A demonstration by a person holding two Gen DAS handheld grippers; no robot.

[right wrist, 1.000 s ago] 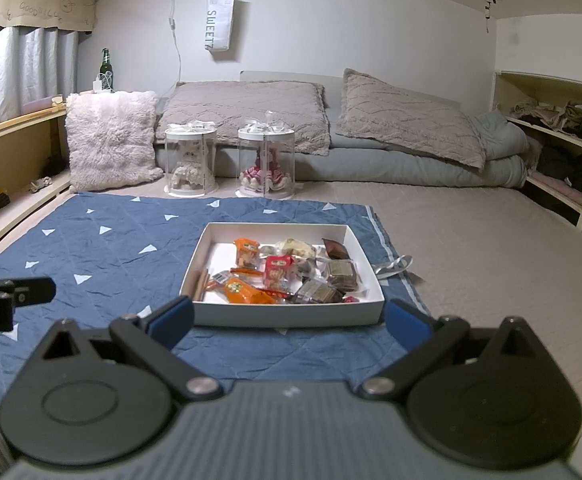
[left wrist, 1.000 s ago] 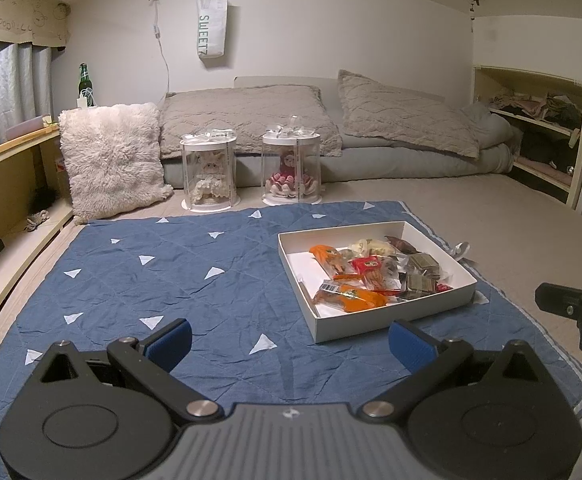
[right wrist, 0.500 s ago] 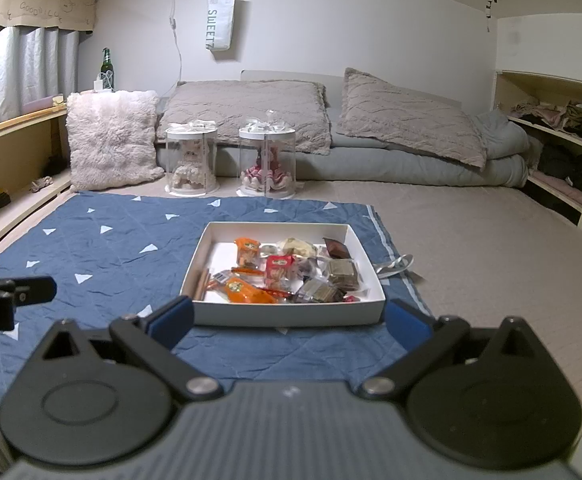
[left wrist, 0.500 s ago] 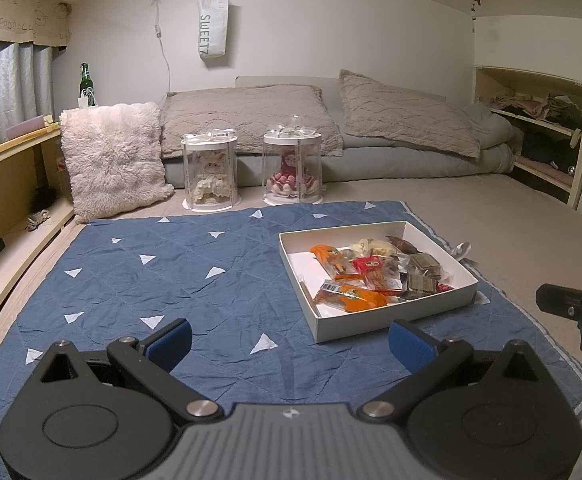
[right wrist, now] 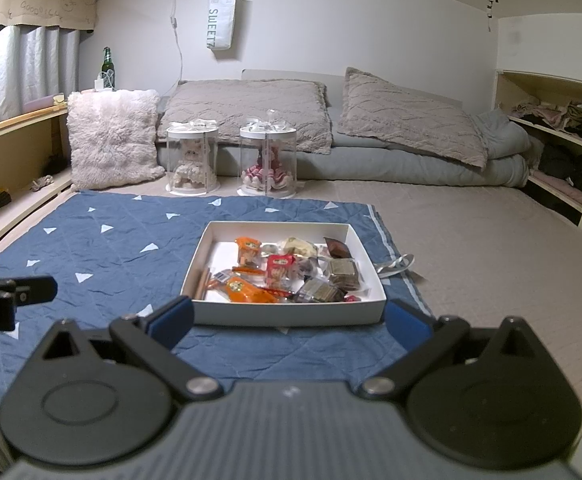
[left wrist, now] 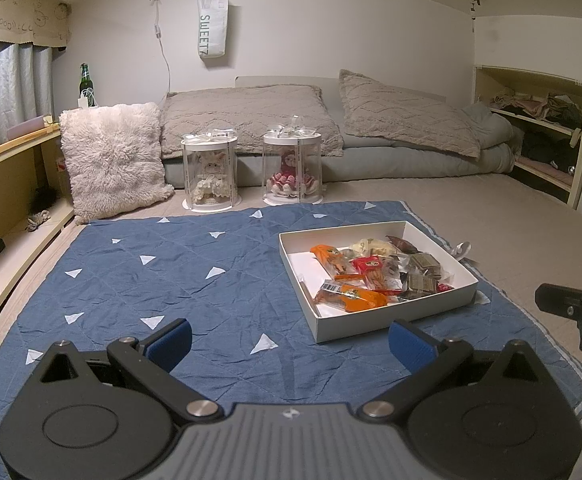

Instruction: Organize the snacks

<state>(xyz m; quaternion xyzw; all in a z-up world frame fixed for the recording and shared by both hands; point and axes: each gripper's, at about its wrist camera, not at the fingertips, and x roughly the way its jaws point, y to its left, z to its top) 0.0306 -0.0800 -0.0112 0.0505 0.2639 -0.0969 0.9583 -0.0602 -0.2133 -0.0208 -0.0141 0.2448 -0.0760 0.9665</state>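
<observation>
White snack box [right wrist: 287, 314] sits on the blue quilt [right wrist: 91, 240] at twelve o'clock of the right gripper [right wrist: 289, 322], long axis left-right. Both it and the left gripper [left wrist: 289, 338] are spread wide, empty.

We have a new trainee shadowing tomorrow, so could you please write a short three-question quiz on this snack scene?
1. True or false: the white box sits on the blue quilt.
2. Which snack lies nearest the box's front wall: A) orange packet, B) red packet?
3. Fill in: both the left tool and the right tool are ____.

Key: 1 true; 2 A; 3 open.
</observation>
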